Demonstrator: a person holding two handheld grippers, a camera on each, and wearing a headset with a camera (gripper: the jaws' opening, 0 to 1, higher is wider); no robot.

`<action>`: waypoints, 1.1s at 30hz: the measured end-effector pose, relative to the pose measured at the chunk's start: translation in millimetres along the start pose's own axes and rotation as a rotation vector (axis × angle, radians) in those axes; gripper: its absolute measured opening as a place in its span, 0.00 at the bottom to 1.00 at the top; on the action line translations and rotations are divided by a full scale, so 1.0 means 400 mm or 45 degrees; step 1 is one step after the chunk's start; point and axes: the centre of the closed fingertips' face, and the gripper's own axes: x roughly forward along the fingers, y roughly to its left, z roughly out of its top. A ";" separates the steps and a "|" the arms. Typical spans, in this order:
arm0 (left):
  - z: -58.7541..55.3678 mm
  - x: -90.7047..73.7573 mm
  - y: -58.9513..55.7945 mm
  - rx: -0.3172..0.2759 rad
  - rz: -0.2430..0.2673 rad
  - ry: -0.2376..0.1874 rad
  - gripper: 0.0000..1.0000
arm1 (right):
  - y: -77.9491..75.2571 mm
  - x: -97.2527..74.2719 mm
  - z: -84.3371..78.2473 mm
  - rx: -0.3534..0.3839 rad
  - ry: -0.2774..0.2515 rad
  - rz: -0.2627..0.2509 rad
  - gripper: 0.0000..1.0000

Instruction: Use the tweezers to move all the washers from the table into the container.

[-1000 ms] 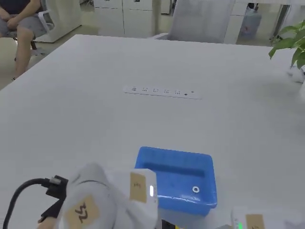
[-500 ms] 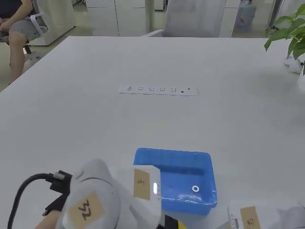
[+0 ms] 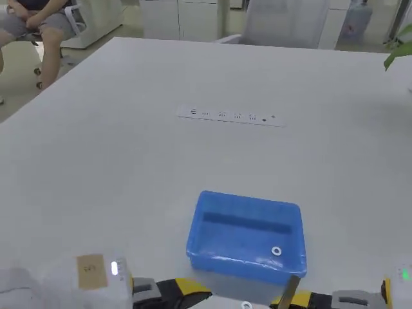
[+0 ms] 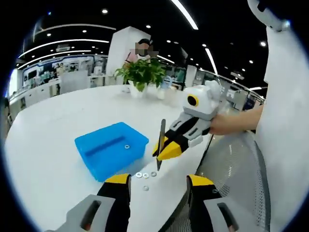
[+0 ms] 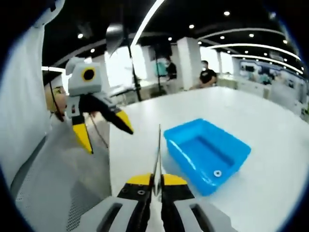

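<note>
Near the front edge of the table [image 3: 129,161], the right gripper [image 5: 153,182] pinches the tweezers [image 5: 158,154], their tips just beside loose washers [image 4: 146,176] lying near the blue container [image 3: 241,264]. One washer [image 3: 276,251] sits inside it. Beside them the left gripper [image 4: 158,186] hovers, jaws spread wide.

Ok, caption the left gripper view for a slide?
Right gripper holds tweezers over loose washers beside the blue container.
</note>
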 end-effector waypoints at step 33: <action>-0.036 -0.037 0.112 -0.125 0.336 -0.108 0.51 | -0.011 0.033 -0.041 0.068 -0.037 0.043 0.05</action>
